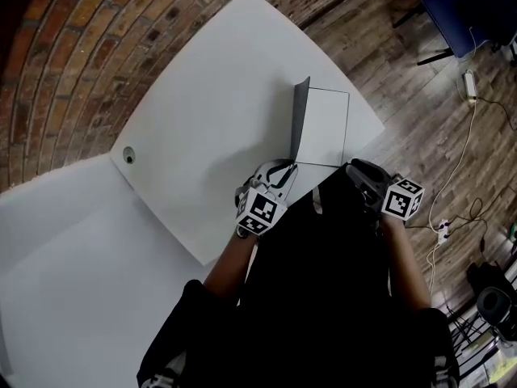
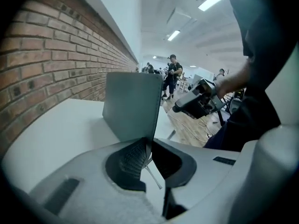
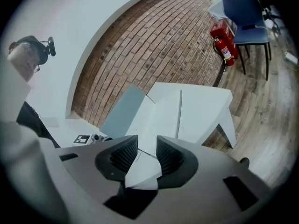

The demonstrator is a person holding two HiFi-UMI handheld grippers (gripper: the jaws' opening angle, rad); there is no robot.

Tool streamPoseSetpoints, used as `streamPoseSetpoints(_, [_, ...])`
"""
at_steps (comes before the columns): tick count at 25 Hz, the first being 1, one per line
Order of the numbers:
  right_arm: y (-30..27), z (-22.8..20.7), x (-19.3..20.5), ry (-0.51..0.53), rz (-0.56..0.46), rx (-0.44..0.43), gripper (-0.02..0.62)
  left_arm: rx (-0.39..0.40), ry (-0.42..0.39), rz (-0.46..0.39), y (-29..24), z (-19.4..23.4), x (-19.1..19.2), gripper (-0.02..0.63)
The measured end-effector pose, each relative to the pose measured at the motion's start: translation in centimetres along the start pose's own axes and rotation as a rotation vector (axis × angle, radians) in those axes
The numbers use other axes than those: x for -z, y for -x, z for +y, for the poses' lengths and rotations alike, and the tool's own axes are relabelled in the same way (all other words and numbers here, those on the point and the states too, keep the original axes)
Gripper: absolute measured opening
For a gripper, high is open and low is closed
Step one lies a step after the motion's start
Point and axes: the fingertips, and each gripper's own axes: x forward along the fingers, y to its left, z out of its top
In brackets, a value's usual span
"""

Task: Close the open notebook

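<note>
Beyond the notebook (image 1: pixel 326 128) stand brick wall (image 1: pixel 81 55) and chair (image 1: pixel 455 10).

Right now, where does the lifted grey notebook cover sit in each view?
Head view: the grey notebook cover stands on edge just above centre.
Left gripper view: centre, pinched in the fingers of the left gripper.
Right gripper view: left of centre, leaning.
Shared landmark: the red brick wall beyond the white table.

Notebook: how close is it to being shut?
Roughly halfway. Done: the grey cover is off the table, standing upright. In hand: the left claw pinches its edge. Left: lowering it onto the white page. The right claw is open, holding nothing.
</note>
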Motion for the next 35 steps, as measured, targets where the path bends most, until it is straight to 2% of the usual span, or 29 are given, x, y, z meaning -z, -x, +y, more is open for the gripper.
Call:
streamPoseSetpoints(8, [0.3,-0.6,-0.1,0.0,0.008,0.009,0.129,0.077,-0.222,0.108,-2.0,-2.1,0.5,0.037])
streamPoseSetpoints(11, [0.5,-0.9,-0.2,-0.002,0.005,0.011,0.129,0.119,-0.255,0.164,-3.1,-3.1,1.2,0.037])
streamPoseSetpoints(17, [1.1,-1.5,0.1,-0.01,-0.004,0.022,0.129,0.148,-0.347,0.263,-5.0,-4.0,2.9,0.037])
streamPoseSetpoints(20, [1.4,-1.6,0.4,-0.013,-0.005,0.026,0.129,0.173,-0.382,0.266,-5.3,-4.7,3.1,0.037])
streamPoseSetpoints(23, [1.6,-0.2,-0.5,0.067,-0.029,-0.015,0.119,0.154,-0.453,0.177,-4.1,-5.1,0.8,0.036])
streamPoseSetpoints(26, [1.9,4.1,-3.4,0.308,-0.098,-0.104,0.024,0.071,-0.572,-0.002,-0.7,-5.1,-4.4,0.029])
streamPoseSetpoints(29, [2.2,10.0,-6.2,0.566,-0.155,-0.194,0.008,-0.031,-0.664,-0.185,4.1,-5.0,-9.5,0.021])
streamPoseSetpoints(32, [2.7,16.3,-8.3,0.731,-0.22,-0.288,0.008,-0.119,-0.678,-0.322,9.1,-4.8,-13.5,0.02])
streamPoseSetpoints(35, [3.8,22.1,-9.7,0.822,-0.3,-0.367,0.008,-0.189,-0.648,-0.437,14.4,-4.6,-16.8,0.017])
